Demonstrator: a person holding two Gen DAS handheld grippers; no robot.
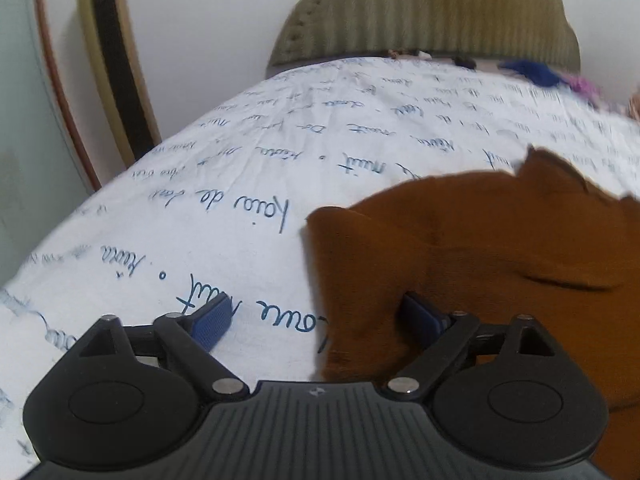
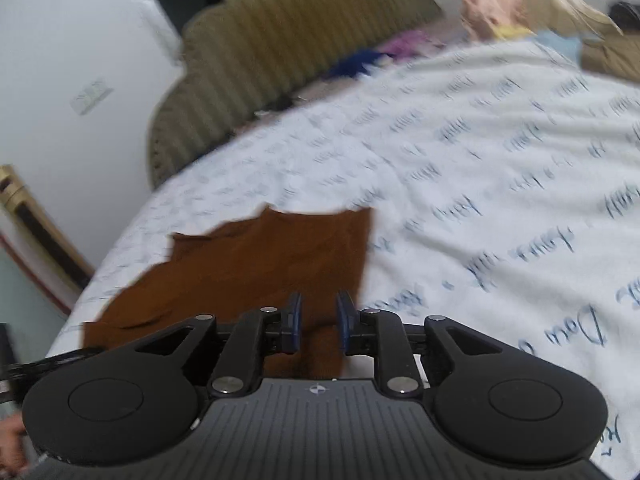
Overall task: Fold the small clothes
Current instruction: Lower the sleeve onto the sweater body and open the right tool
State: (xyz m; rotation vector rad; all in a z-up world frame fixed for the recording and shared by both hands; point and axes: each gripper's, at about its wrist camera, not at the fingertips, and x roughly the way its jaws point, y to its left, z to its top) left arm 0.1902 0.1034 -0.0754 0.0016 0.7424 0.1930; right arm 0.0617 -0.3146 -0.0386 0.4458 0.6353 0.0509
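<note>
Brown garment (image 1: 500, 248) lies rumpled on the bed sheet (image 1: 240, 168), near the bed's edge. My left gripper (image 1: 316, 320) is spread wide at its near-left hem, my right gripper (image 2: 318, 322) narrowly apart with cloth between the pads, grip unconfirmed. I'd pinch only one layer at each corner and lift evenly; the right view is blurred, garment type unclear.

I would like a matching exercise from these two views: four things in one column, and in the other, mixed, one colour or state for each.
Things:
1. left gripper
2. right gripper
3. small garment
4. headboard

Colour or state:
A. olive, ribbed
B. rust brown, lying on the sheet
C. fingers spread wide, one over the garment's edge
D. fingers nearly together around a fold of the garment

Pairs: 1-C, 2-D, 3-B, 4-A
</note>
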